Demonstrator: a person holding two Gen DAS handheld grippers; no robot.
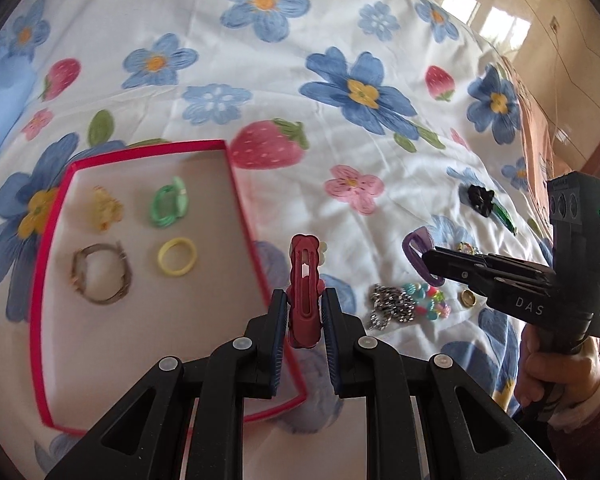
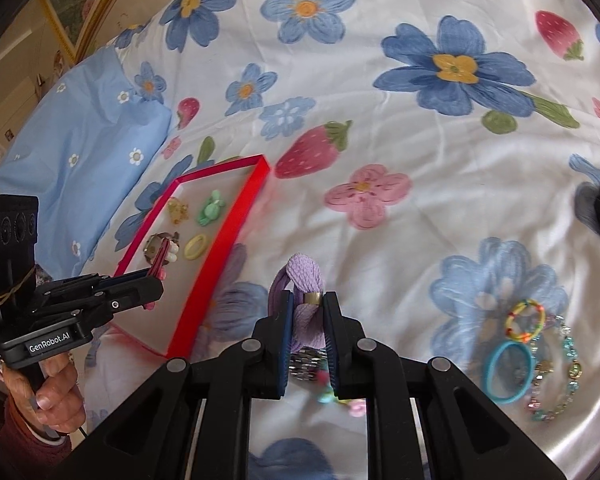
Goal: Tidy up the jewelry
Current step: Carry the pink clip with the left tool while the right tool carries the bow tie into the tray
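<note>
My left gripper (image 1: 304, 308) is shut on a red hair clip (image 1: 305, 280) and holds it above the right edge of the red-rimmed tray (image 1: 244, 208). The tray holds a yellow claw clip (image 1: 105, 208), a green hair tie (image 1: 168, 202), a yellow ring tie (image 1: 177, 256) and a metal bracelet (image 1: 100, 276). My right gripper (image 2: 308, 316) is shut on a purple hair tie (image 2: 302, 280), lifted over the bedspread. In the right wrist view the left gripper (image 2: 156, 280) hangs over the tray (image 2: 220, 248).
Loose jewelry lies on the floral bedspread: a silver chain (image 1: 392, 304), coloured beads (image 1: 432, 300), a gold ring (image 1: 469, 299), a black scrunchie (image 1: 480, 198), a blue ring tie (image 2: 508, 372), a multicoloured tie (image 2: 526, 320), a bead bracelet (image 2: 560, 372). A blue pillow (image 2: 80, 152) lies far left.
</note>
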